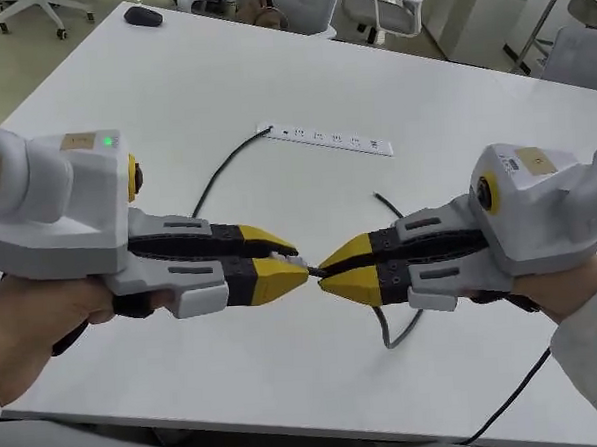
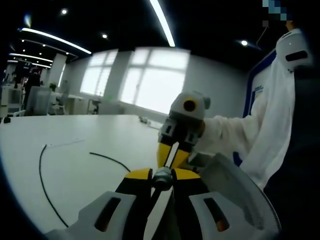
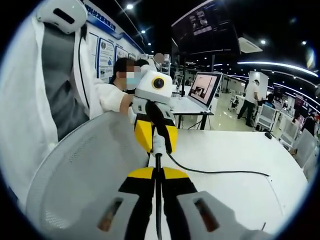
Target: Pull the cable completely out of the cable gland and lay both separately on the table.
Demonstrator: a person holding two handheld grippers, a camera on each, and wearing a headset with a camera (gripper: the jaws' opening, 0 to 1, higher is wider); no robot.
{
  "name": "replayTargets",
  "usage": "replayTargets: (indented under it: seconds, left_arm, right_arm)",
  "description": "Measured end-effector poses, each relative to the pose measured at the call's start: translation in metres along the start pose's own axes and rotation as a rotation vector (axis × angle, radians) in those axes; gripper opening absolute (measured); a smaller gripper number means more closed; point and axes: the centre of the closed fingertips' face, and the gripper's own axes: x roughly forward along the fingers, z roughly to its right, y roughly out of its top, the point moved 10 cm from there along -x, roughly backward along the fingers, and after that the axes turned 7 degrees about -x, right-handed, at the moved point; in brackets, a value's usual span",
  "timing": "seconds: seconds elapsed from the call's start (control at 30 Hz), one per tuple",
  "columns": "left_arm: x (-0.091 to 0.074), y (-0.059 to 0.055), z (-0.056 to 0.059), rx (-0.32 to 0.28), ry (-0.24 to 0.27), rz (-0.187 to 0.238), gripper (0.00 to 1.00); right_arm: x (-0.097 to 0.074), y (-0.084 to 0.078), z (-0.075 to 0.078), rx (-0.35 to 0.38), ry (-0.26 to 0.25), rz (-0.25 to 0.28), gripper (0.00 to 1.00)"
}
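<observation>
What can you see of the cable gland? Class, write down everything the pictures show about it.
The cable gland is a small, round, pale grey piece; whether it is metal or plastic I cannot tell. It is pinched between the yellow fingers of the left gripper, held up above the white table. The black cable runs straight out of it into the right gripper, which grips the cable close by. The cable is not yet out.

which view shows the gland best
Left gripper view: the gland sits close and centred between that view's jaws. The right gripper view shows it smaller, farther off; in the head view it's a speck where the jaws meet.
</observation>
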Motion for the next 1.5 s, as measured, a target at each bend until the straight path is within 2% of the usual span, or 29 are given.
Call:
replayTargets:
  seconds: [0.2,0.43,0.93,1.17,1.27,1.37,1.4,1.43,1.5]
  left_arm:
    - [0.0,0.0,-0.001,0.002,0.005,-0.002,0.17]
    - [-0.003,0.002,-0.004,-0.011,0.022,0.02,0.17]
    - [-0.002,0.001,-0.005,-0.025,0.015,0.013,0.17]
    - [-0.003,0.001,-0.005,-0.032,0.016,0.023,0.17]
    - [-0.003,0.001,-0.005,-0.029,0.017,0.018,0.17]
    - [-0.003,-0.001,-0.005,-0.031,0.023,0.009,0.17]
    - [-0.003,-0.001,-0.006,-0.033,0.026,0.009,0.17]
    - [-0.004,0.0,-0.006,-0.038,0.023,0.016,0.17]
    - [-0.003,0.0,-0.006,-0.042,0.02,0.02,0.17]
  right_arm:
    - [-0.001,-0.005,0.002,0.007,-0.009,-0.002,0.04]
    - [-0.008,-0.014,0.006,0.031,-0.031,0.0,0.03]
    - [-0.03,-0.056,-0.006,0.096,-0.11,-0.134,0.04]
    - [-0.031,-0.063,-0.008,0.131,-0.129,-0.128,0.04]
    - [-0.029,-0.067,-0.008,0.155,-0.124,-0.14,0.04]
    - [-0.029,-0.066,-0.009,0.173,-0.126,-0.146,0.05]
    - [-0.03,-0.064,-0.009,0.175,-0.119,-0.14,0.05]
    - [-0.028,-0.06,-0.011,0.196,-0.116,-0.113,0.07]
    - [-0.028,-0.053,-0.01,0.154,-0.127,-0.092,0.16]
